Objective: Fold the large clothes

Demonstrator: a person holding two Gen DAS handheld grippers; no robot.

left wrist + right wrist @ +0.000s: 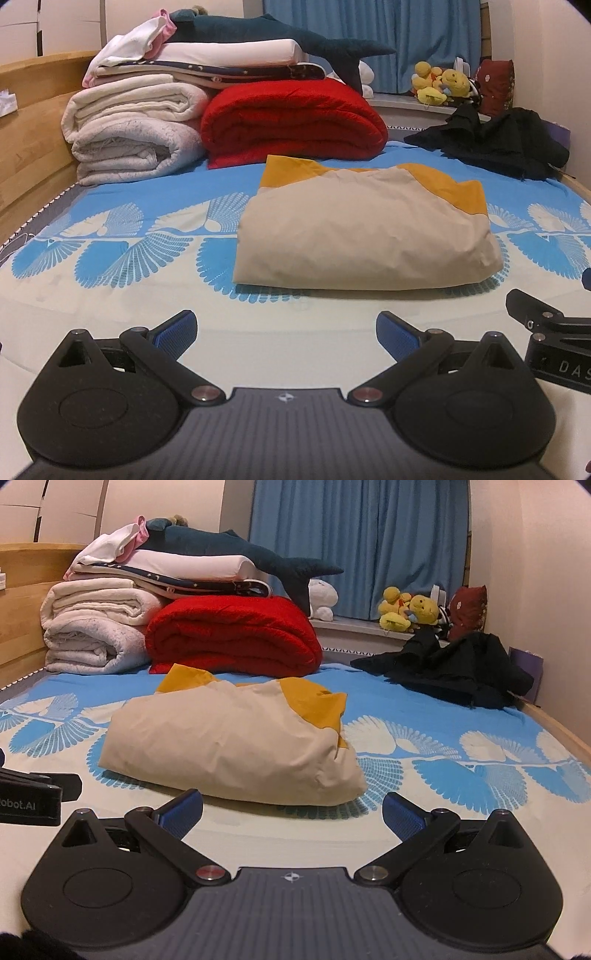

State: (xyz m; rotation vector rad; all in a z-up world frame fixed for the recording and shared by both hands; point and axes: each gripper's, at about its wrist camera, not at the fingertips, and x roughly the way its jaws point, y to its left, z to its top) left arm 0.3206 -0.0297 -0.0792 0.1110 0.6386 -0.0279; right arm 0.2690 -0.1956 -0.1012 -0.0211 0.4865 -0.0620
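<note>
Dim warm indoor light, fisheye-bent edges, soft focus.

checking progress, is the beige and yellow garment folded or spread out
Folded: the beige and yellow garment lies as a compact bundle on the bed sheet.

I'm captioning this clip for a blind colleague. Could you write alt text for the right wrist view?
A folded beige and mustard garment lies on a blue patterned bedsheet just ahead of the open, empty right gripper. Behind it sit a rolled red blanket, stacked white bedding and a crumpled black garment; the left gripper shows at the left edge.
</note>
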